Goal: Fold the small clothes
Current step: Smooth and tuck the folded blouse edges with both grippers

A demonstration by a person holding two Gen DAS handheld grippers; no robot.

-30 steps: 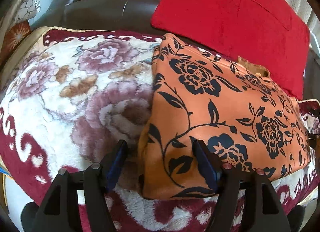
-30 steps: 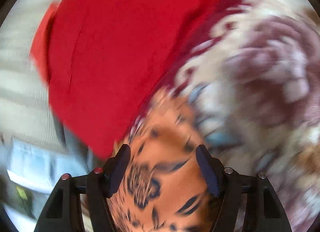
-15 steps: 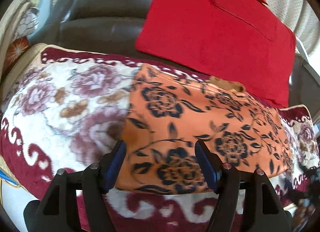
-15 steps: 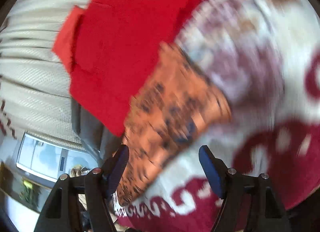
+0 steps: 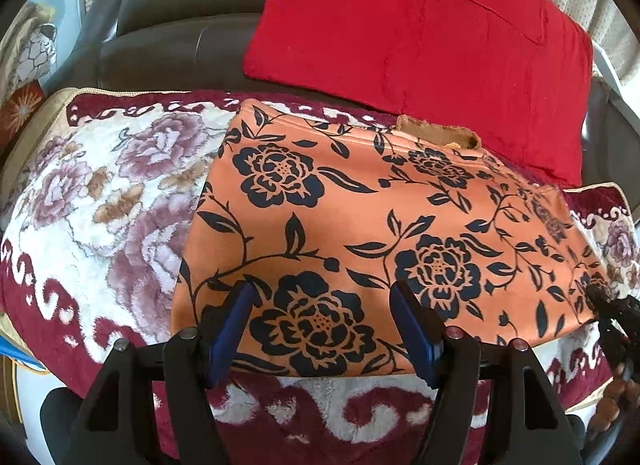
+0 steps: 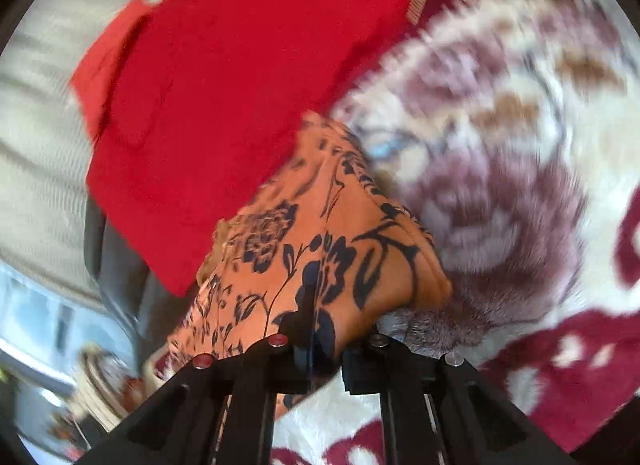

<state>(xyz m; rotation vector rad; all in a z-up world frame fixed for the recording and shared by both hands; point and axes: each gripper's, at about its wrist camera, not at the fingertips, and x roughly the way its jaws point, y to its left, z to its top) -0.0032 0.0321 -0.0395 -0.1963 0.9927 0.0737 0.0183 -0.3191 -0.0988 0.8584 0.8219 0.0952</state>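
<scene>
An orange garment with black flowers point(image 5: 360, 233) lies folded flat on a floral blanket point(image 5: 100, 205). My left gripper point(image 5: 320, 329) hovers open over its near edge, the blue pads point(image 5: 230, 329) well apart and not pressing the cloth. In the right wrist view my right gripper point(image 6: 316, 329) is shut on a corner of the orange garment point(image 6: 320, 249), which bunches up ahead of the jaws. That right gripper point(image 5: 612, 313) also shows at the garment's right corner in the left wrist view.
A red cushion point(image 5: 420, 33) leans against a dark leather sofa back point(image 5: 168, 37) just behind the garment. The blanket's dark red border point(image 5: 320, 417) runs along the near edge. A patterned cushion point(image 5: 24, 77) sits at the far left.
My right gripper has swung over to the garment's corner and shut on it. The left gripper has drawn back and up a little, still open.
</scene>
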